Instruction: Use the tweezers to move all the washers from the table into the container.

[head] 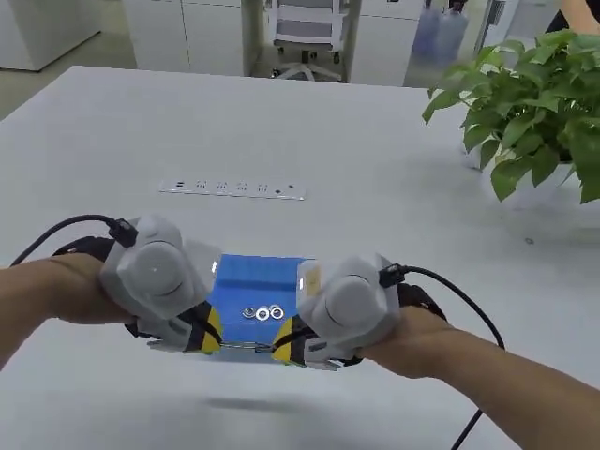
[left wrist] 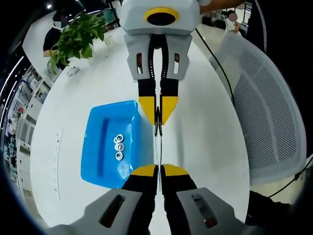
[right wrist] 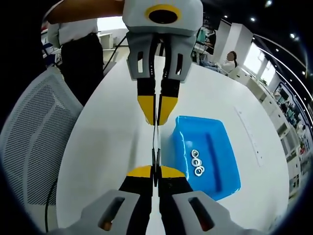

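A blue container [head: 258,279] sits on the white table [head: 309,141], holding three washers [head: 263,312] in a short row. Just in front of it my two grippers face each other, tip to tip. The left gripper [head: 214,330] and the right gripper [head: 284,339] are each shut on one end of thin metal tweezers [head: 247,347], held level above the table. In the left gripper view my jaws [left wrist: 157,170] pinch the tweezers [left wrist: 157,142], with the container [left wrist: 105,147] and washers [left wrist: 119,147] to the left. In the right gripper view my jaws [right wrist: 155,172] hold the tweezers [right wrist: 155,144]; the container [right wrist: 215,156] lies right.
A white power strip [head: 232,188] lies beyond the container. A potted plant [head: 534,103] stands at the far right. An office chair [head: 305,28] is past the table's far edge, and a mesh chair [left wrist: 264,98] stands by the near edge. People stand in the background.
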